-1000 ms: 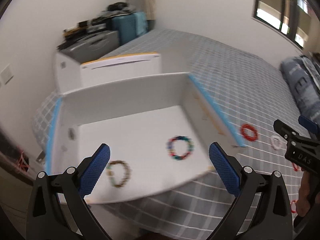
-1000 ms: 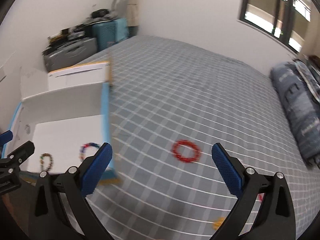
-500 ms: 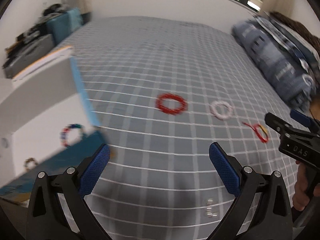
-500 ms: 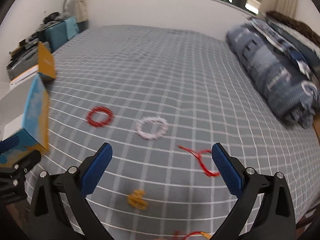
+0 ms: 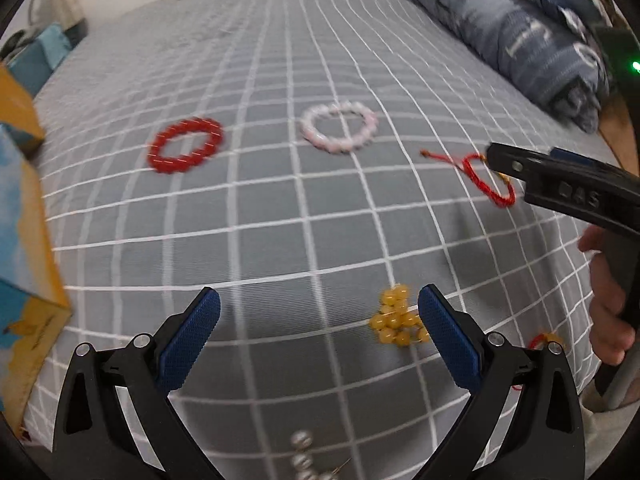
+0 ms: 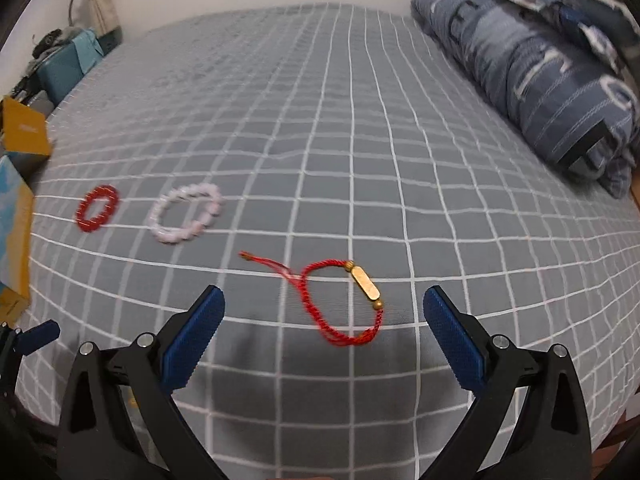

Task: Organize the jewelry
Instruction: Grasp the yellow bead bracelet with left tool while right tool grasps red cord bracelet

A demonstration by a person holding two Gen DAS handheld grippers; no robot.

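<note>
The red cord bracelet (image 6: 340,304) lies just ahead between the right gripper (image 6: 324,328)'s spread fingers, while the left gripper (image 5: 320,328), also spread, hangs farther off.

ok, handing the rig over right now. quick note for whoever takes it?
Left gripper: jaws open, empty, above the bedspread, yellow bead bracelet by its right pad.
Right gripper: jaws open, empty, lined up on the red cord bracelet.
Loose on the bed: red bead bracelet, pink bead bracelet, silver beads at the near edge.
Box at far left; its inside is out of view now.
Left: all these pieces, cord bracelet probably first.
</note>
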